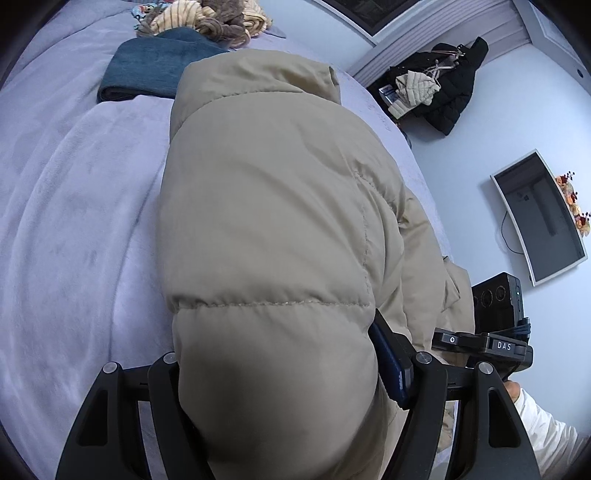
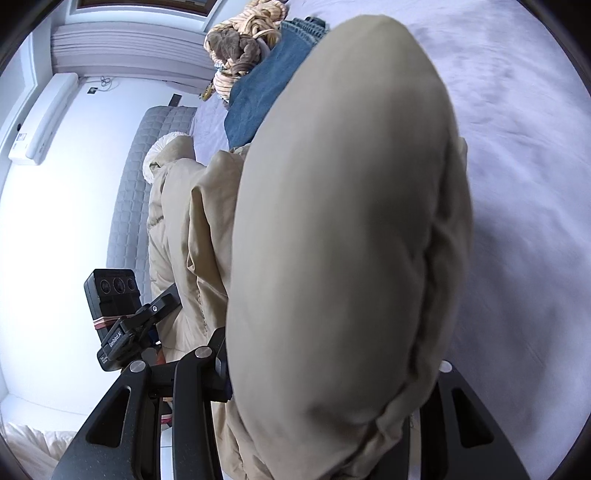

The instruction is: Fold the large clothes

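A beige puffer jacket (image 1: pixel 266 206) lies lengthwise on the lilac bed cover (image 1: pixel 74 192), its far end by a folded blue garment. My left gripper (image 1: pixel 284 373) is shut on the jacket's near padded edge, which bulges up between the fingers and hides the left one; the right finger's blue pad (image 1: pixel 391 369) shows. In the right wrist view the same jacket (image 2: pixel 343 229) fills the middle. My right gripper (image 2: pixel 325 373) is shut on a thick fold of it, fingertips buried in fabric. The right gripper's body (image 1: pixel 491 343) shows just right of the left one.
A folded blue garment (image 1: pixel 155 66) and a pile of striped and brown clothes (image 1: pixel 207 18) lie at the bed's far end. A black coat (image 1: pixel 450 92) hangs on the wall, with a monitor (image 1: pixel 539 218) nearby. A grey quilted mattress side (image 2: pixel 147 177) borders the bed.
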A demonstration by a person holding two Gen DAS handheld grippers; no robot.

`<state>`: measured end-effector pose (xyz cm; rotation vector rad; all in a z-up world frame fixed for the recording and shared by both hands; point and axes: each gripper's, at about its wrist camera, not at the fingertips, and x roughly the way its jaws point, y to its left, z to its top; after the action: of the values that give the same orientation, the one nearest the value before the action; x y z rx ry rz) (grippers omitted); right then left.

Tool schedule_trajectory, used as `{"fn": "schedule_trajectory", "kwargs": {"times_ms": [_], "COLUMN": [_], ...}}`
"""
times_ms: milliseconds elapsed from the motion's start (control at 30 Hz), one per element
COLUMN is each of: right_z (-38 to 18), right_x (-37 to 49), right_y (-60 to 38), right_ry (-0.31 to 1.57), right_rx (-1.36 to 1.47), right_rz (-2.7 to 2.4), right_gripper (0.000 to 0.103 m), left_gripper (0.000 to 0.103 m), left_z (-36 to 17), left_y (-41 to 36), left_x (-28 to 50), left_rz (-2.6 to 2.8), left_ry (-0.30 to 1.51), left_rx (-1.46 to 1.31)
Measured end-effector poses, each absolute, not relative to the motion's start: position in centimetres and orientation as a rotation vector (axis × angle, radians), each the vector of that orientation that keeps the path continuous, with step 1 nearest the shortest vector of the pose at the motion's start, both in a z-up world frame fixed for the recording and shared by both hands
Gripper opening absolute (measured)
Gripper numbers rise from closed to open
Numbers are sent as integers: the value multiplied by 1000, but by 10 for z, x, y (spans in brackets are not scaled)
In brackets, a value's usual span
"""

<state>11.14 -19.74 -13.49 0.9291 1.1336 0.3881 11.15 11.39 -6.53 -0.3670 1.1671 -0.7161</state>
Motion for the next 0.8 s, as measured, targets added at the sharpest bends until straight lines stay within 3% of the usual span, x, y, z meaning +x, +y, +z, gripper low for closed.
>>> {"fn": "schedule_trajectory", "kwargs": {"times_ms": [200, 367, 500, 700, 767, 800], "right_z": [-172, -192, -186, -114, -85, -76], "right_x": [163, 170, 164, 127, 121, 118], "right_y": [-192, -203, -203, -200, -199, -198], "right_ry": [1165, 1183, 1213, 1163, 1095, 1074], "right_rx": [910, 932, 911, 705, 640, 634], "right_rz": [331, 285, 210, 24, -15, -5], "right_gripper": [46, 51, 62, 63, 47, 26], "left_gripper": [75, 86, 86, 85, 77, 77], "left_z": [-130, -156, -147, -96, -82, -75], "left_y": [139, 142, 143, 160, 159, 155], "left_x": [152, 149, 142, 137, 148, 160], "left_rz": [-642, -615, -557, -475, -474, -477], "left_ry": [1224, 1230, 1226, 1059, 1003, 991], "left_rx": [-395, -410, -355, -279, -249, -232]}}
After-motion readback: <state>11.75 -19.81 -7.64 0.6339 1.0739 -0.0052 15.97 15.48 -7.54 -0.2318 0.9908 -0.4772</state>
